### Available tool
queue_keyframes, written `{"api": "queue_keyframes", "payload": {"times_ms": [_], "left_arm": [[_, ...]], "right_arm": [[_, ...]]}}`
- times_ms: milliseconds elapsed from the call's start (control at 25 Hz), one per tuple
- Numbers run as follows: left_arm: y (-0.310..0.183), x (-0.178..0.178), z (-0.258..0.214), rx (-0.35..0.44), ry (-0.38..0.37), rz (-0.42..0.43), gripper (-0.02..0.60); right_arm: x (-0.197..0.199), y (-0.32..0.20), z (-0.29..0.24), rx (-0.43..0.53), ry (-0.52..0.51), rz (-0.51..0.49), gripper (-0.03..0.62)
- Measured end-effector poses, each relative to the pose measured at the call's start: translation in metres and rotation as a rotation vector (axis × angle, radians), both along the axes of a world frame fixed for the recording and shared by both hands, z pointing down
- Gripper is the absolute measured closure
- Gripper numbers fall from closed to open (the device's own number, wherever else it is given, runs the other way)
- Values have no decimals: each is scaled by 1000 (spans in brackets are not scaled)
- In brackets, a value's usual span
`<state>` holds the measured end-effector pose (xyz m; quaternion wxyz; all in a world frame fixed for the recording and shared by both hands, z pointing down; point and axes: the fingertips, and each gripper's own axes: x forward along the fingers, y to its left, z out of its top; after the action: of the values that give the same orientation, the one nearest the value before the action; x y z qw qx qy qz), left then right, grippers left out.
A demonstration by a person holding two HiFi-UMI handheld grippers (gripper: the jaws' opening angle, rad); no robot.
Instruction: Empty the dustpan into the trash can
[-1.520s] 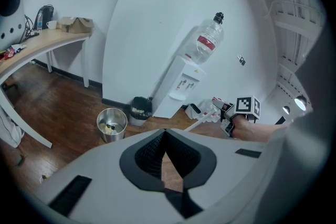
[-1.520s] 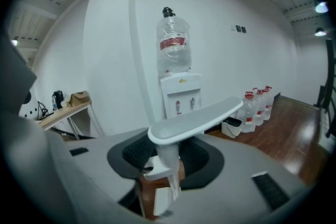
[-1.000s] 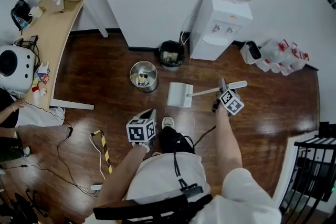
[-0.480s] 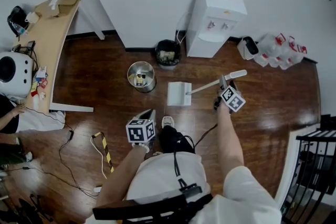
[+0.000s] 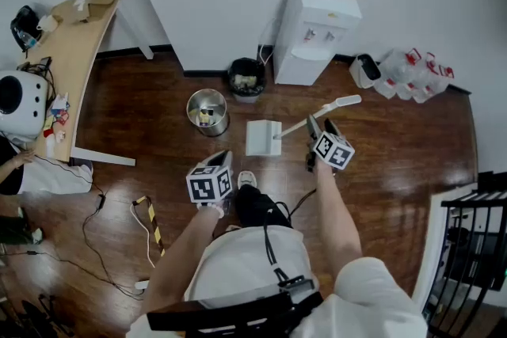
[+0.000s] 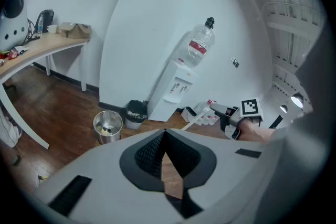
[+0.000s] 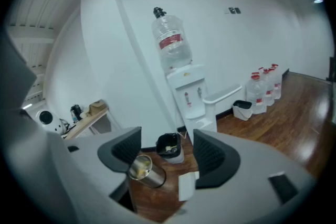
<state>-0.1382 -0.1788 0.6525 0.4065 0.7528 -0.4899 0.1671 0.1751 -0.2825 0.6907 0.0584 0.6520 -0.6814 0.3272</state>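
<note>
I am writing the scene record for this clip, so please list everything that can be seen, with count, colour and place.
dustpan: one, white, standing on the floor, mid-scene, long handle
steel trash can: one, silver, left of the dustpan
water dispenser: one, white, bottle on top, against the wall
black bin: one, black, at the wall beside the water dispenser
water jugs: several, clear with red, along the right wall
desk: one, light wood, far left
striped strip: one, yellow and black, floor at lower left
left gripper: one, grey, jaws together, empty
right gripper: one, grey, jaws apart, just opened wider, empty
</note>
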Motion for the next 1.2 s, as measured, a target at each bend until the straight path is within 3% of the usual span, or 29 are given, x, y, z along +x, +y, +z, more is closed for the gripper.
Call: {"api": "queue_keyframes", "payload": {"times_ms": [200,400,640,800,1000,1200], "left_arm": [[24,12,-31,78,24,14,592],[66,36,-41,96,78,10,592],[118,77,-48,94,171,-36,592],[144,97,-58,123,195,-47,592],[186,133,-76,178,142,-17,592],[252,187,-84,184,91,-22,591]], "right_arm": [[-93,70,-43,-43,46,-222,496],[-124,129,-77,-45,80,-328,589],[-109,207,-86,-88,112,-405,589],[-98,245,-93,-95,93,-431,589],[-69,295,-104,-75,62,-458,589],[-12,354,-112,-50,45,-474,589]]}}
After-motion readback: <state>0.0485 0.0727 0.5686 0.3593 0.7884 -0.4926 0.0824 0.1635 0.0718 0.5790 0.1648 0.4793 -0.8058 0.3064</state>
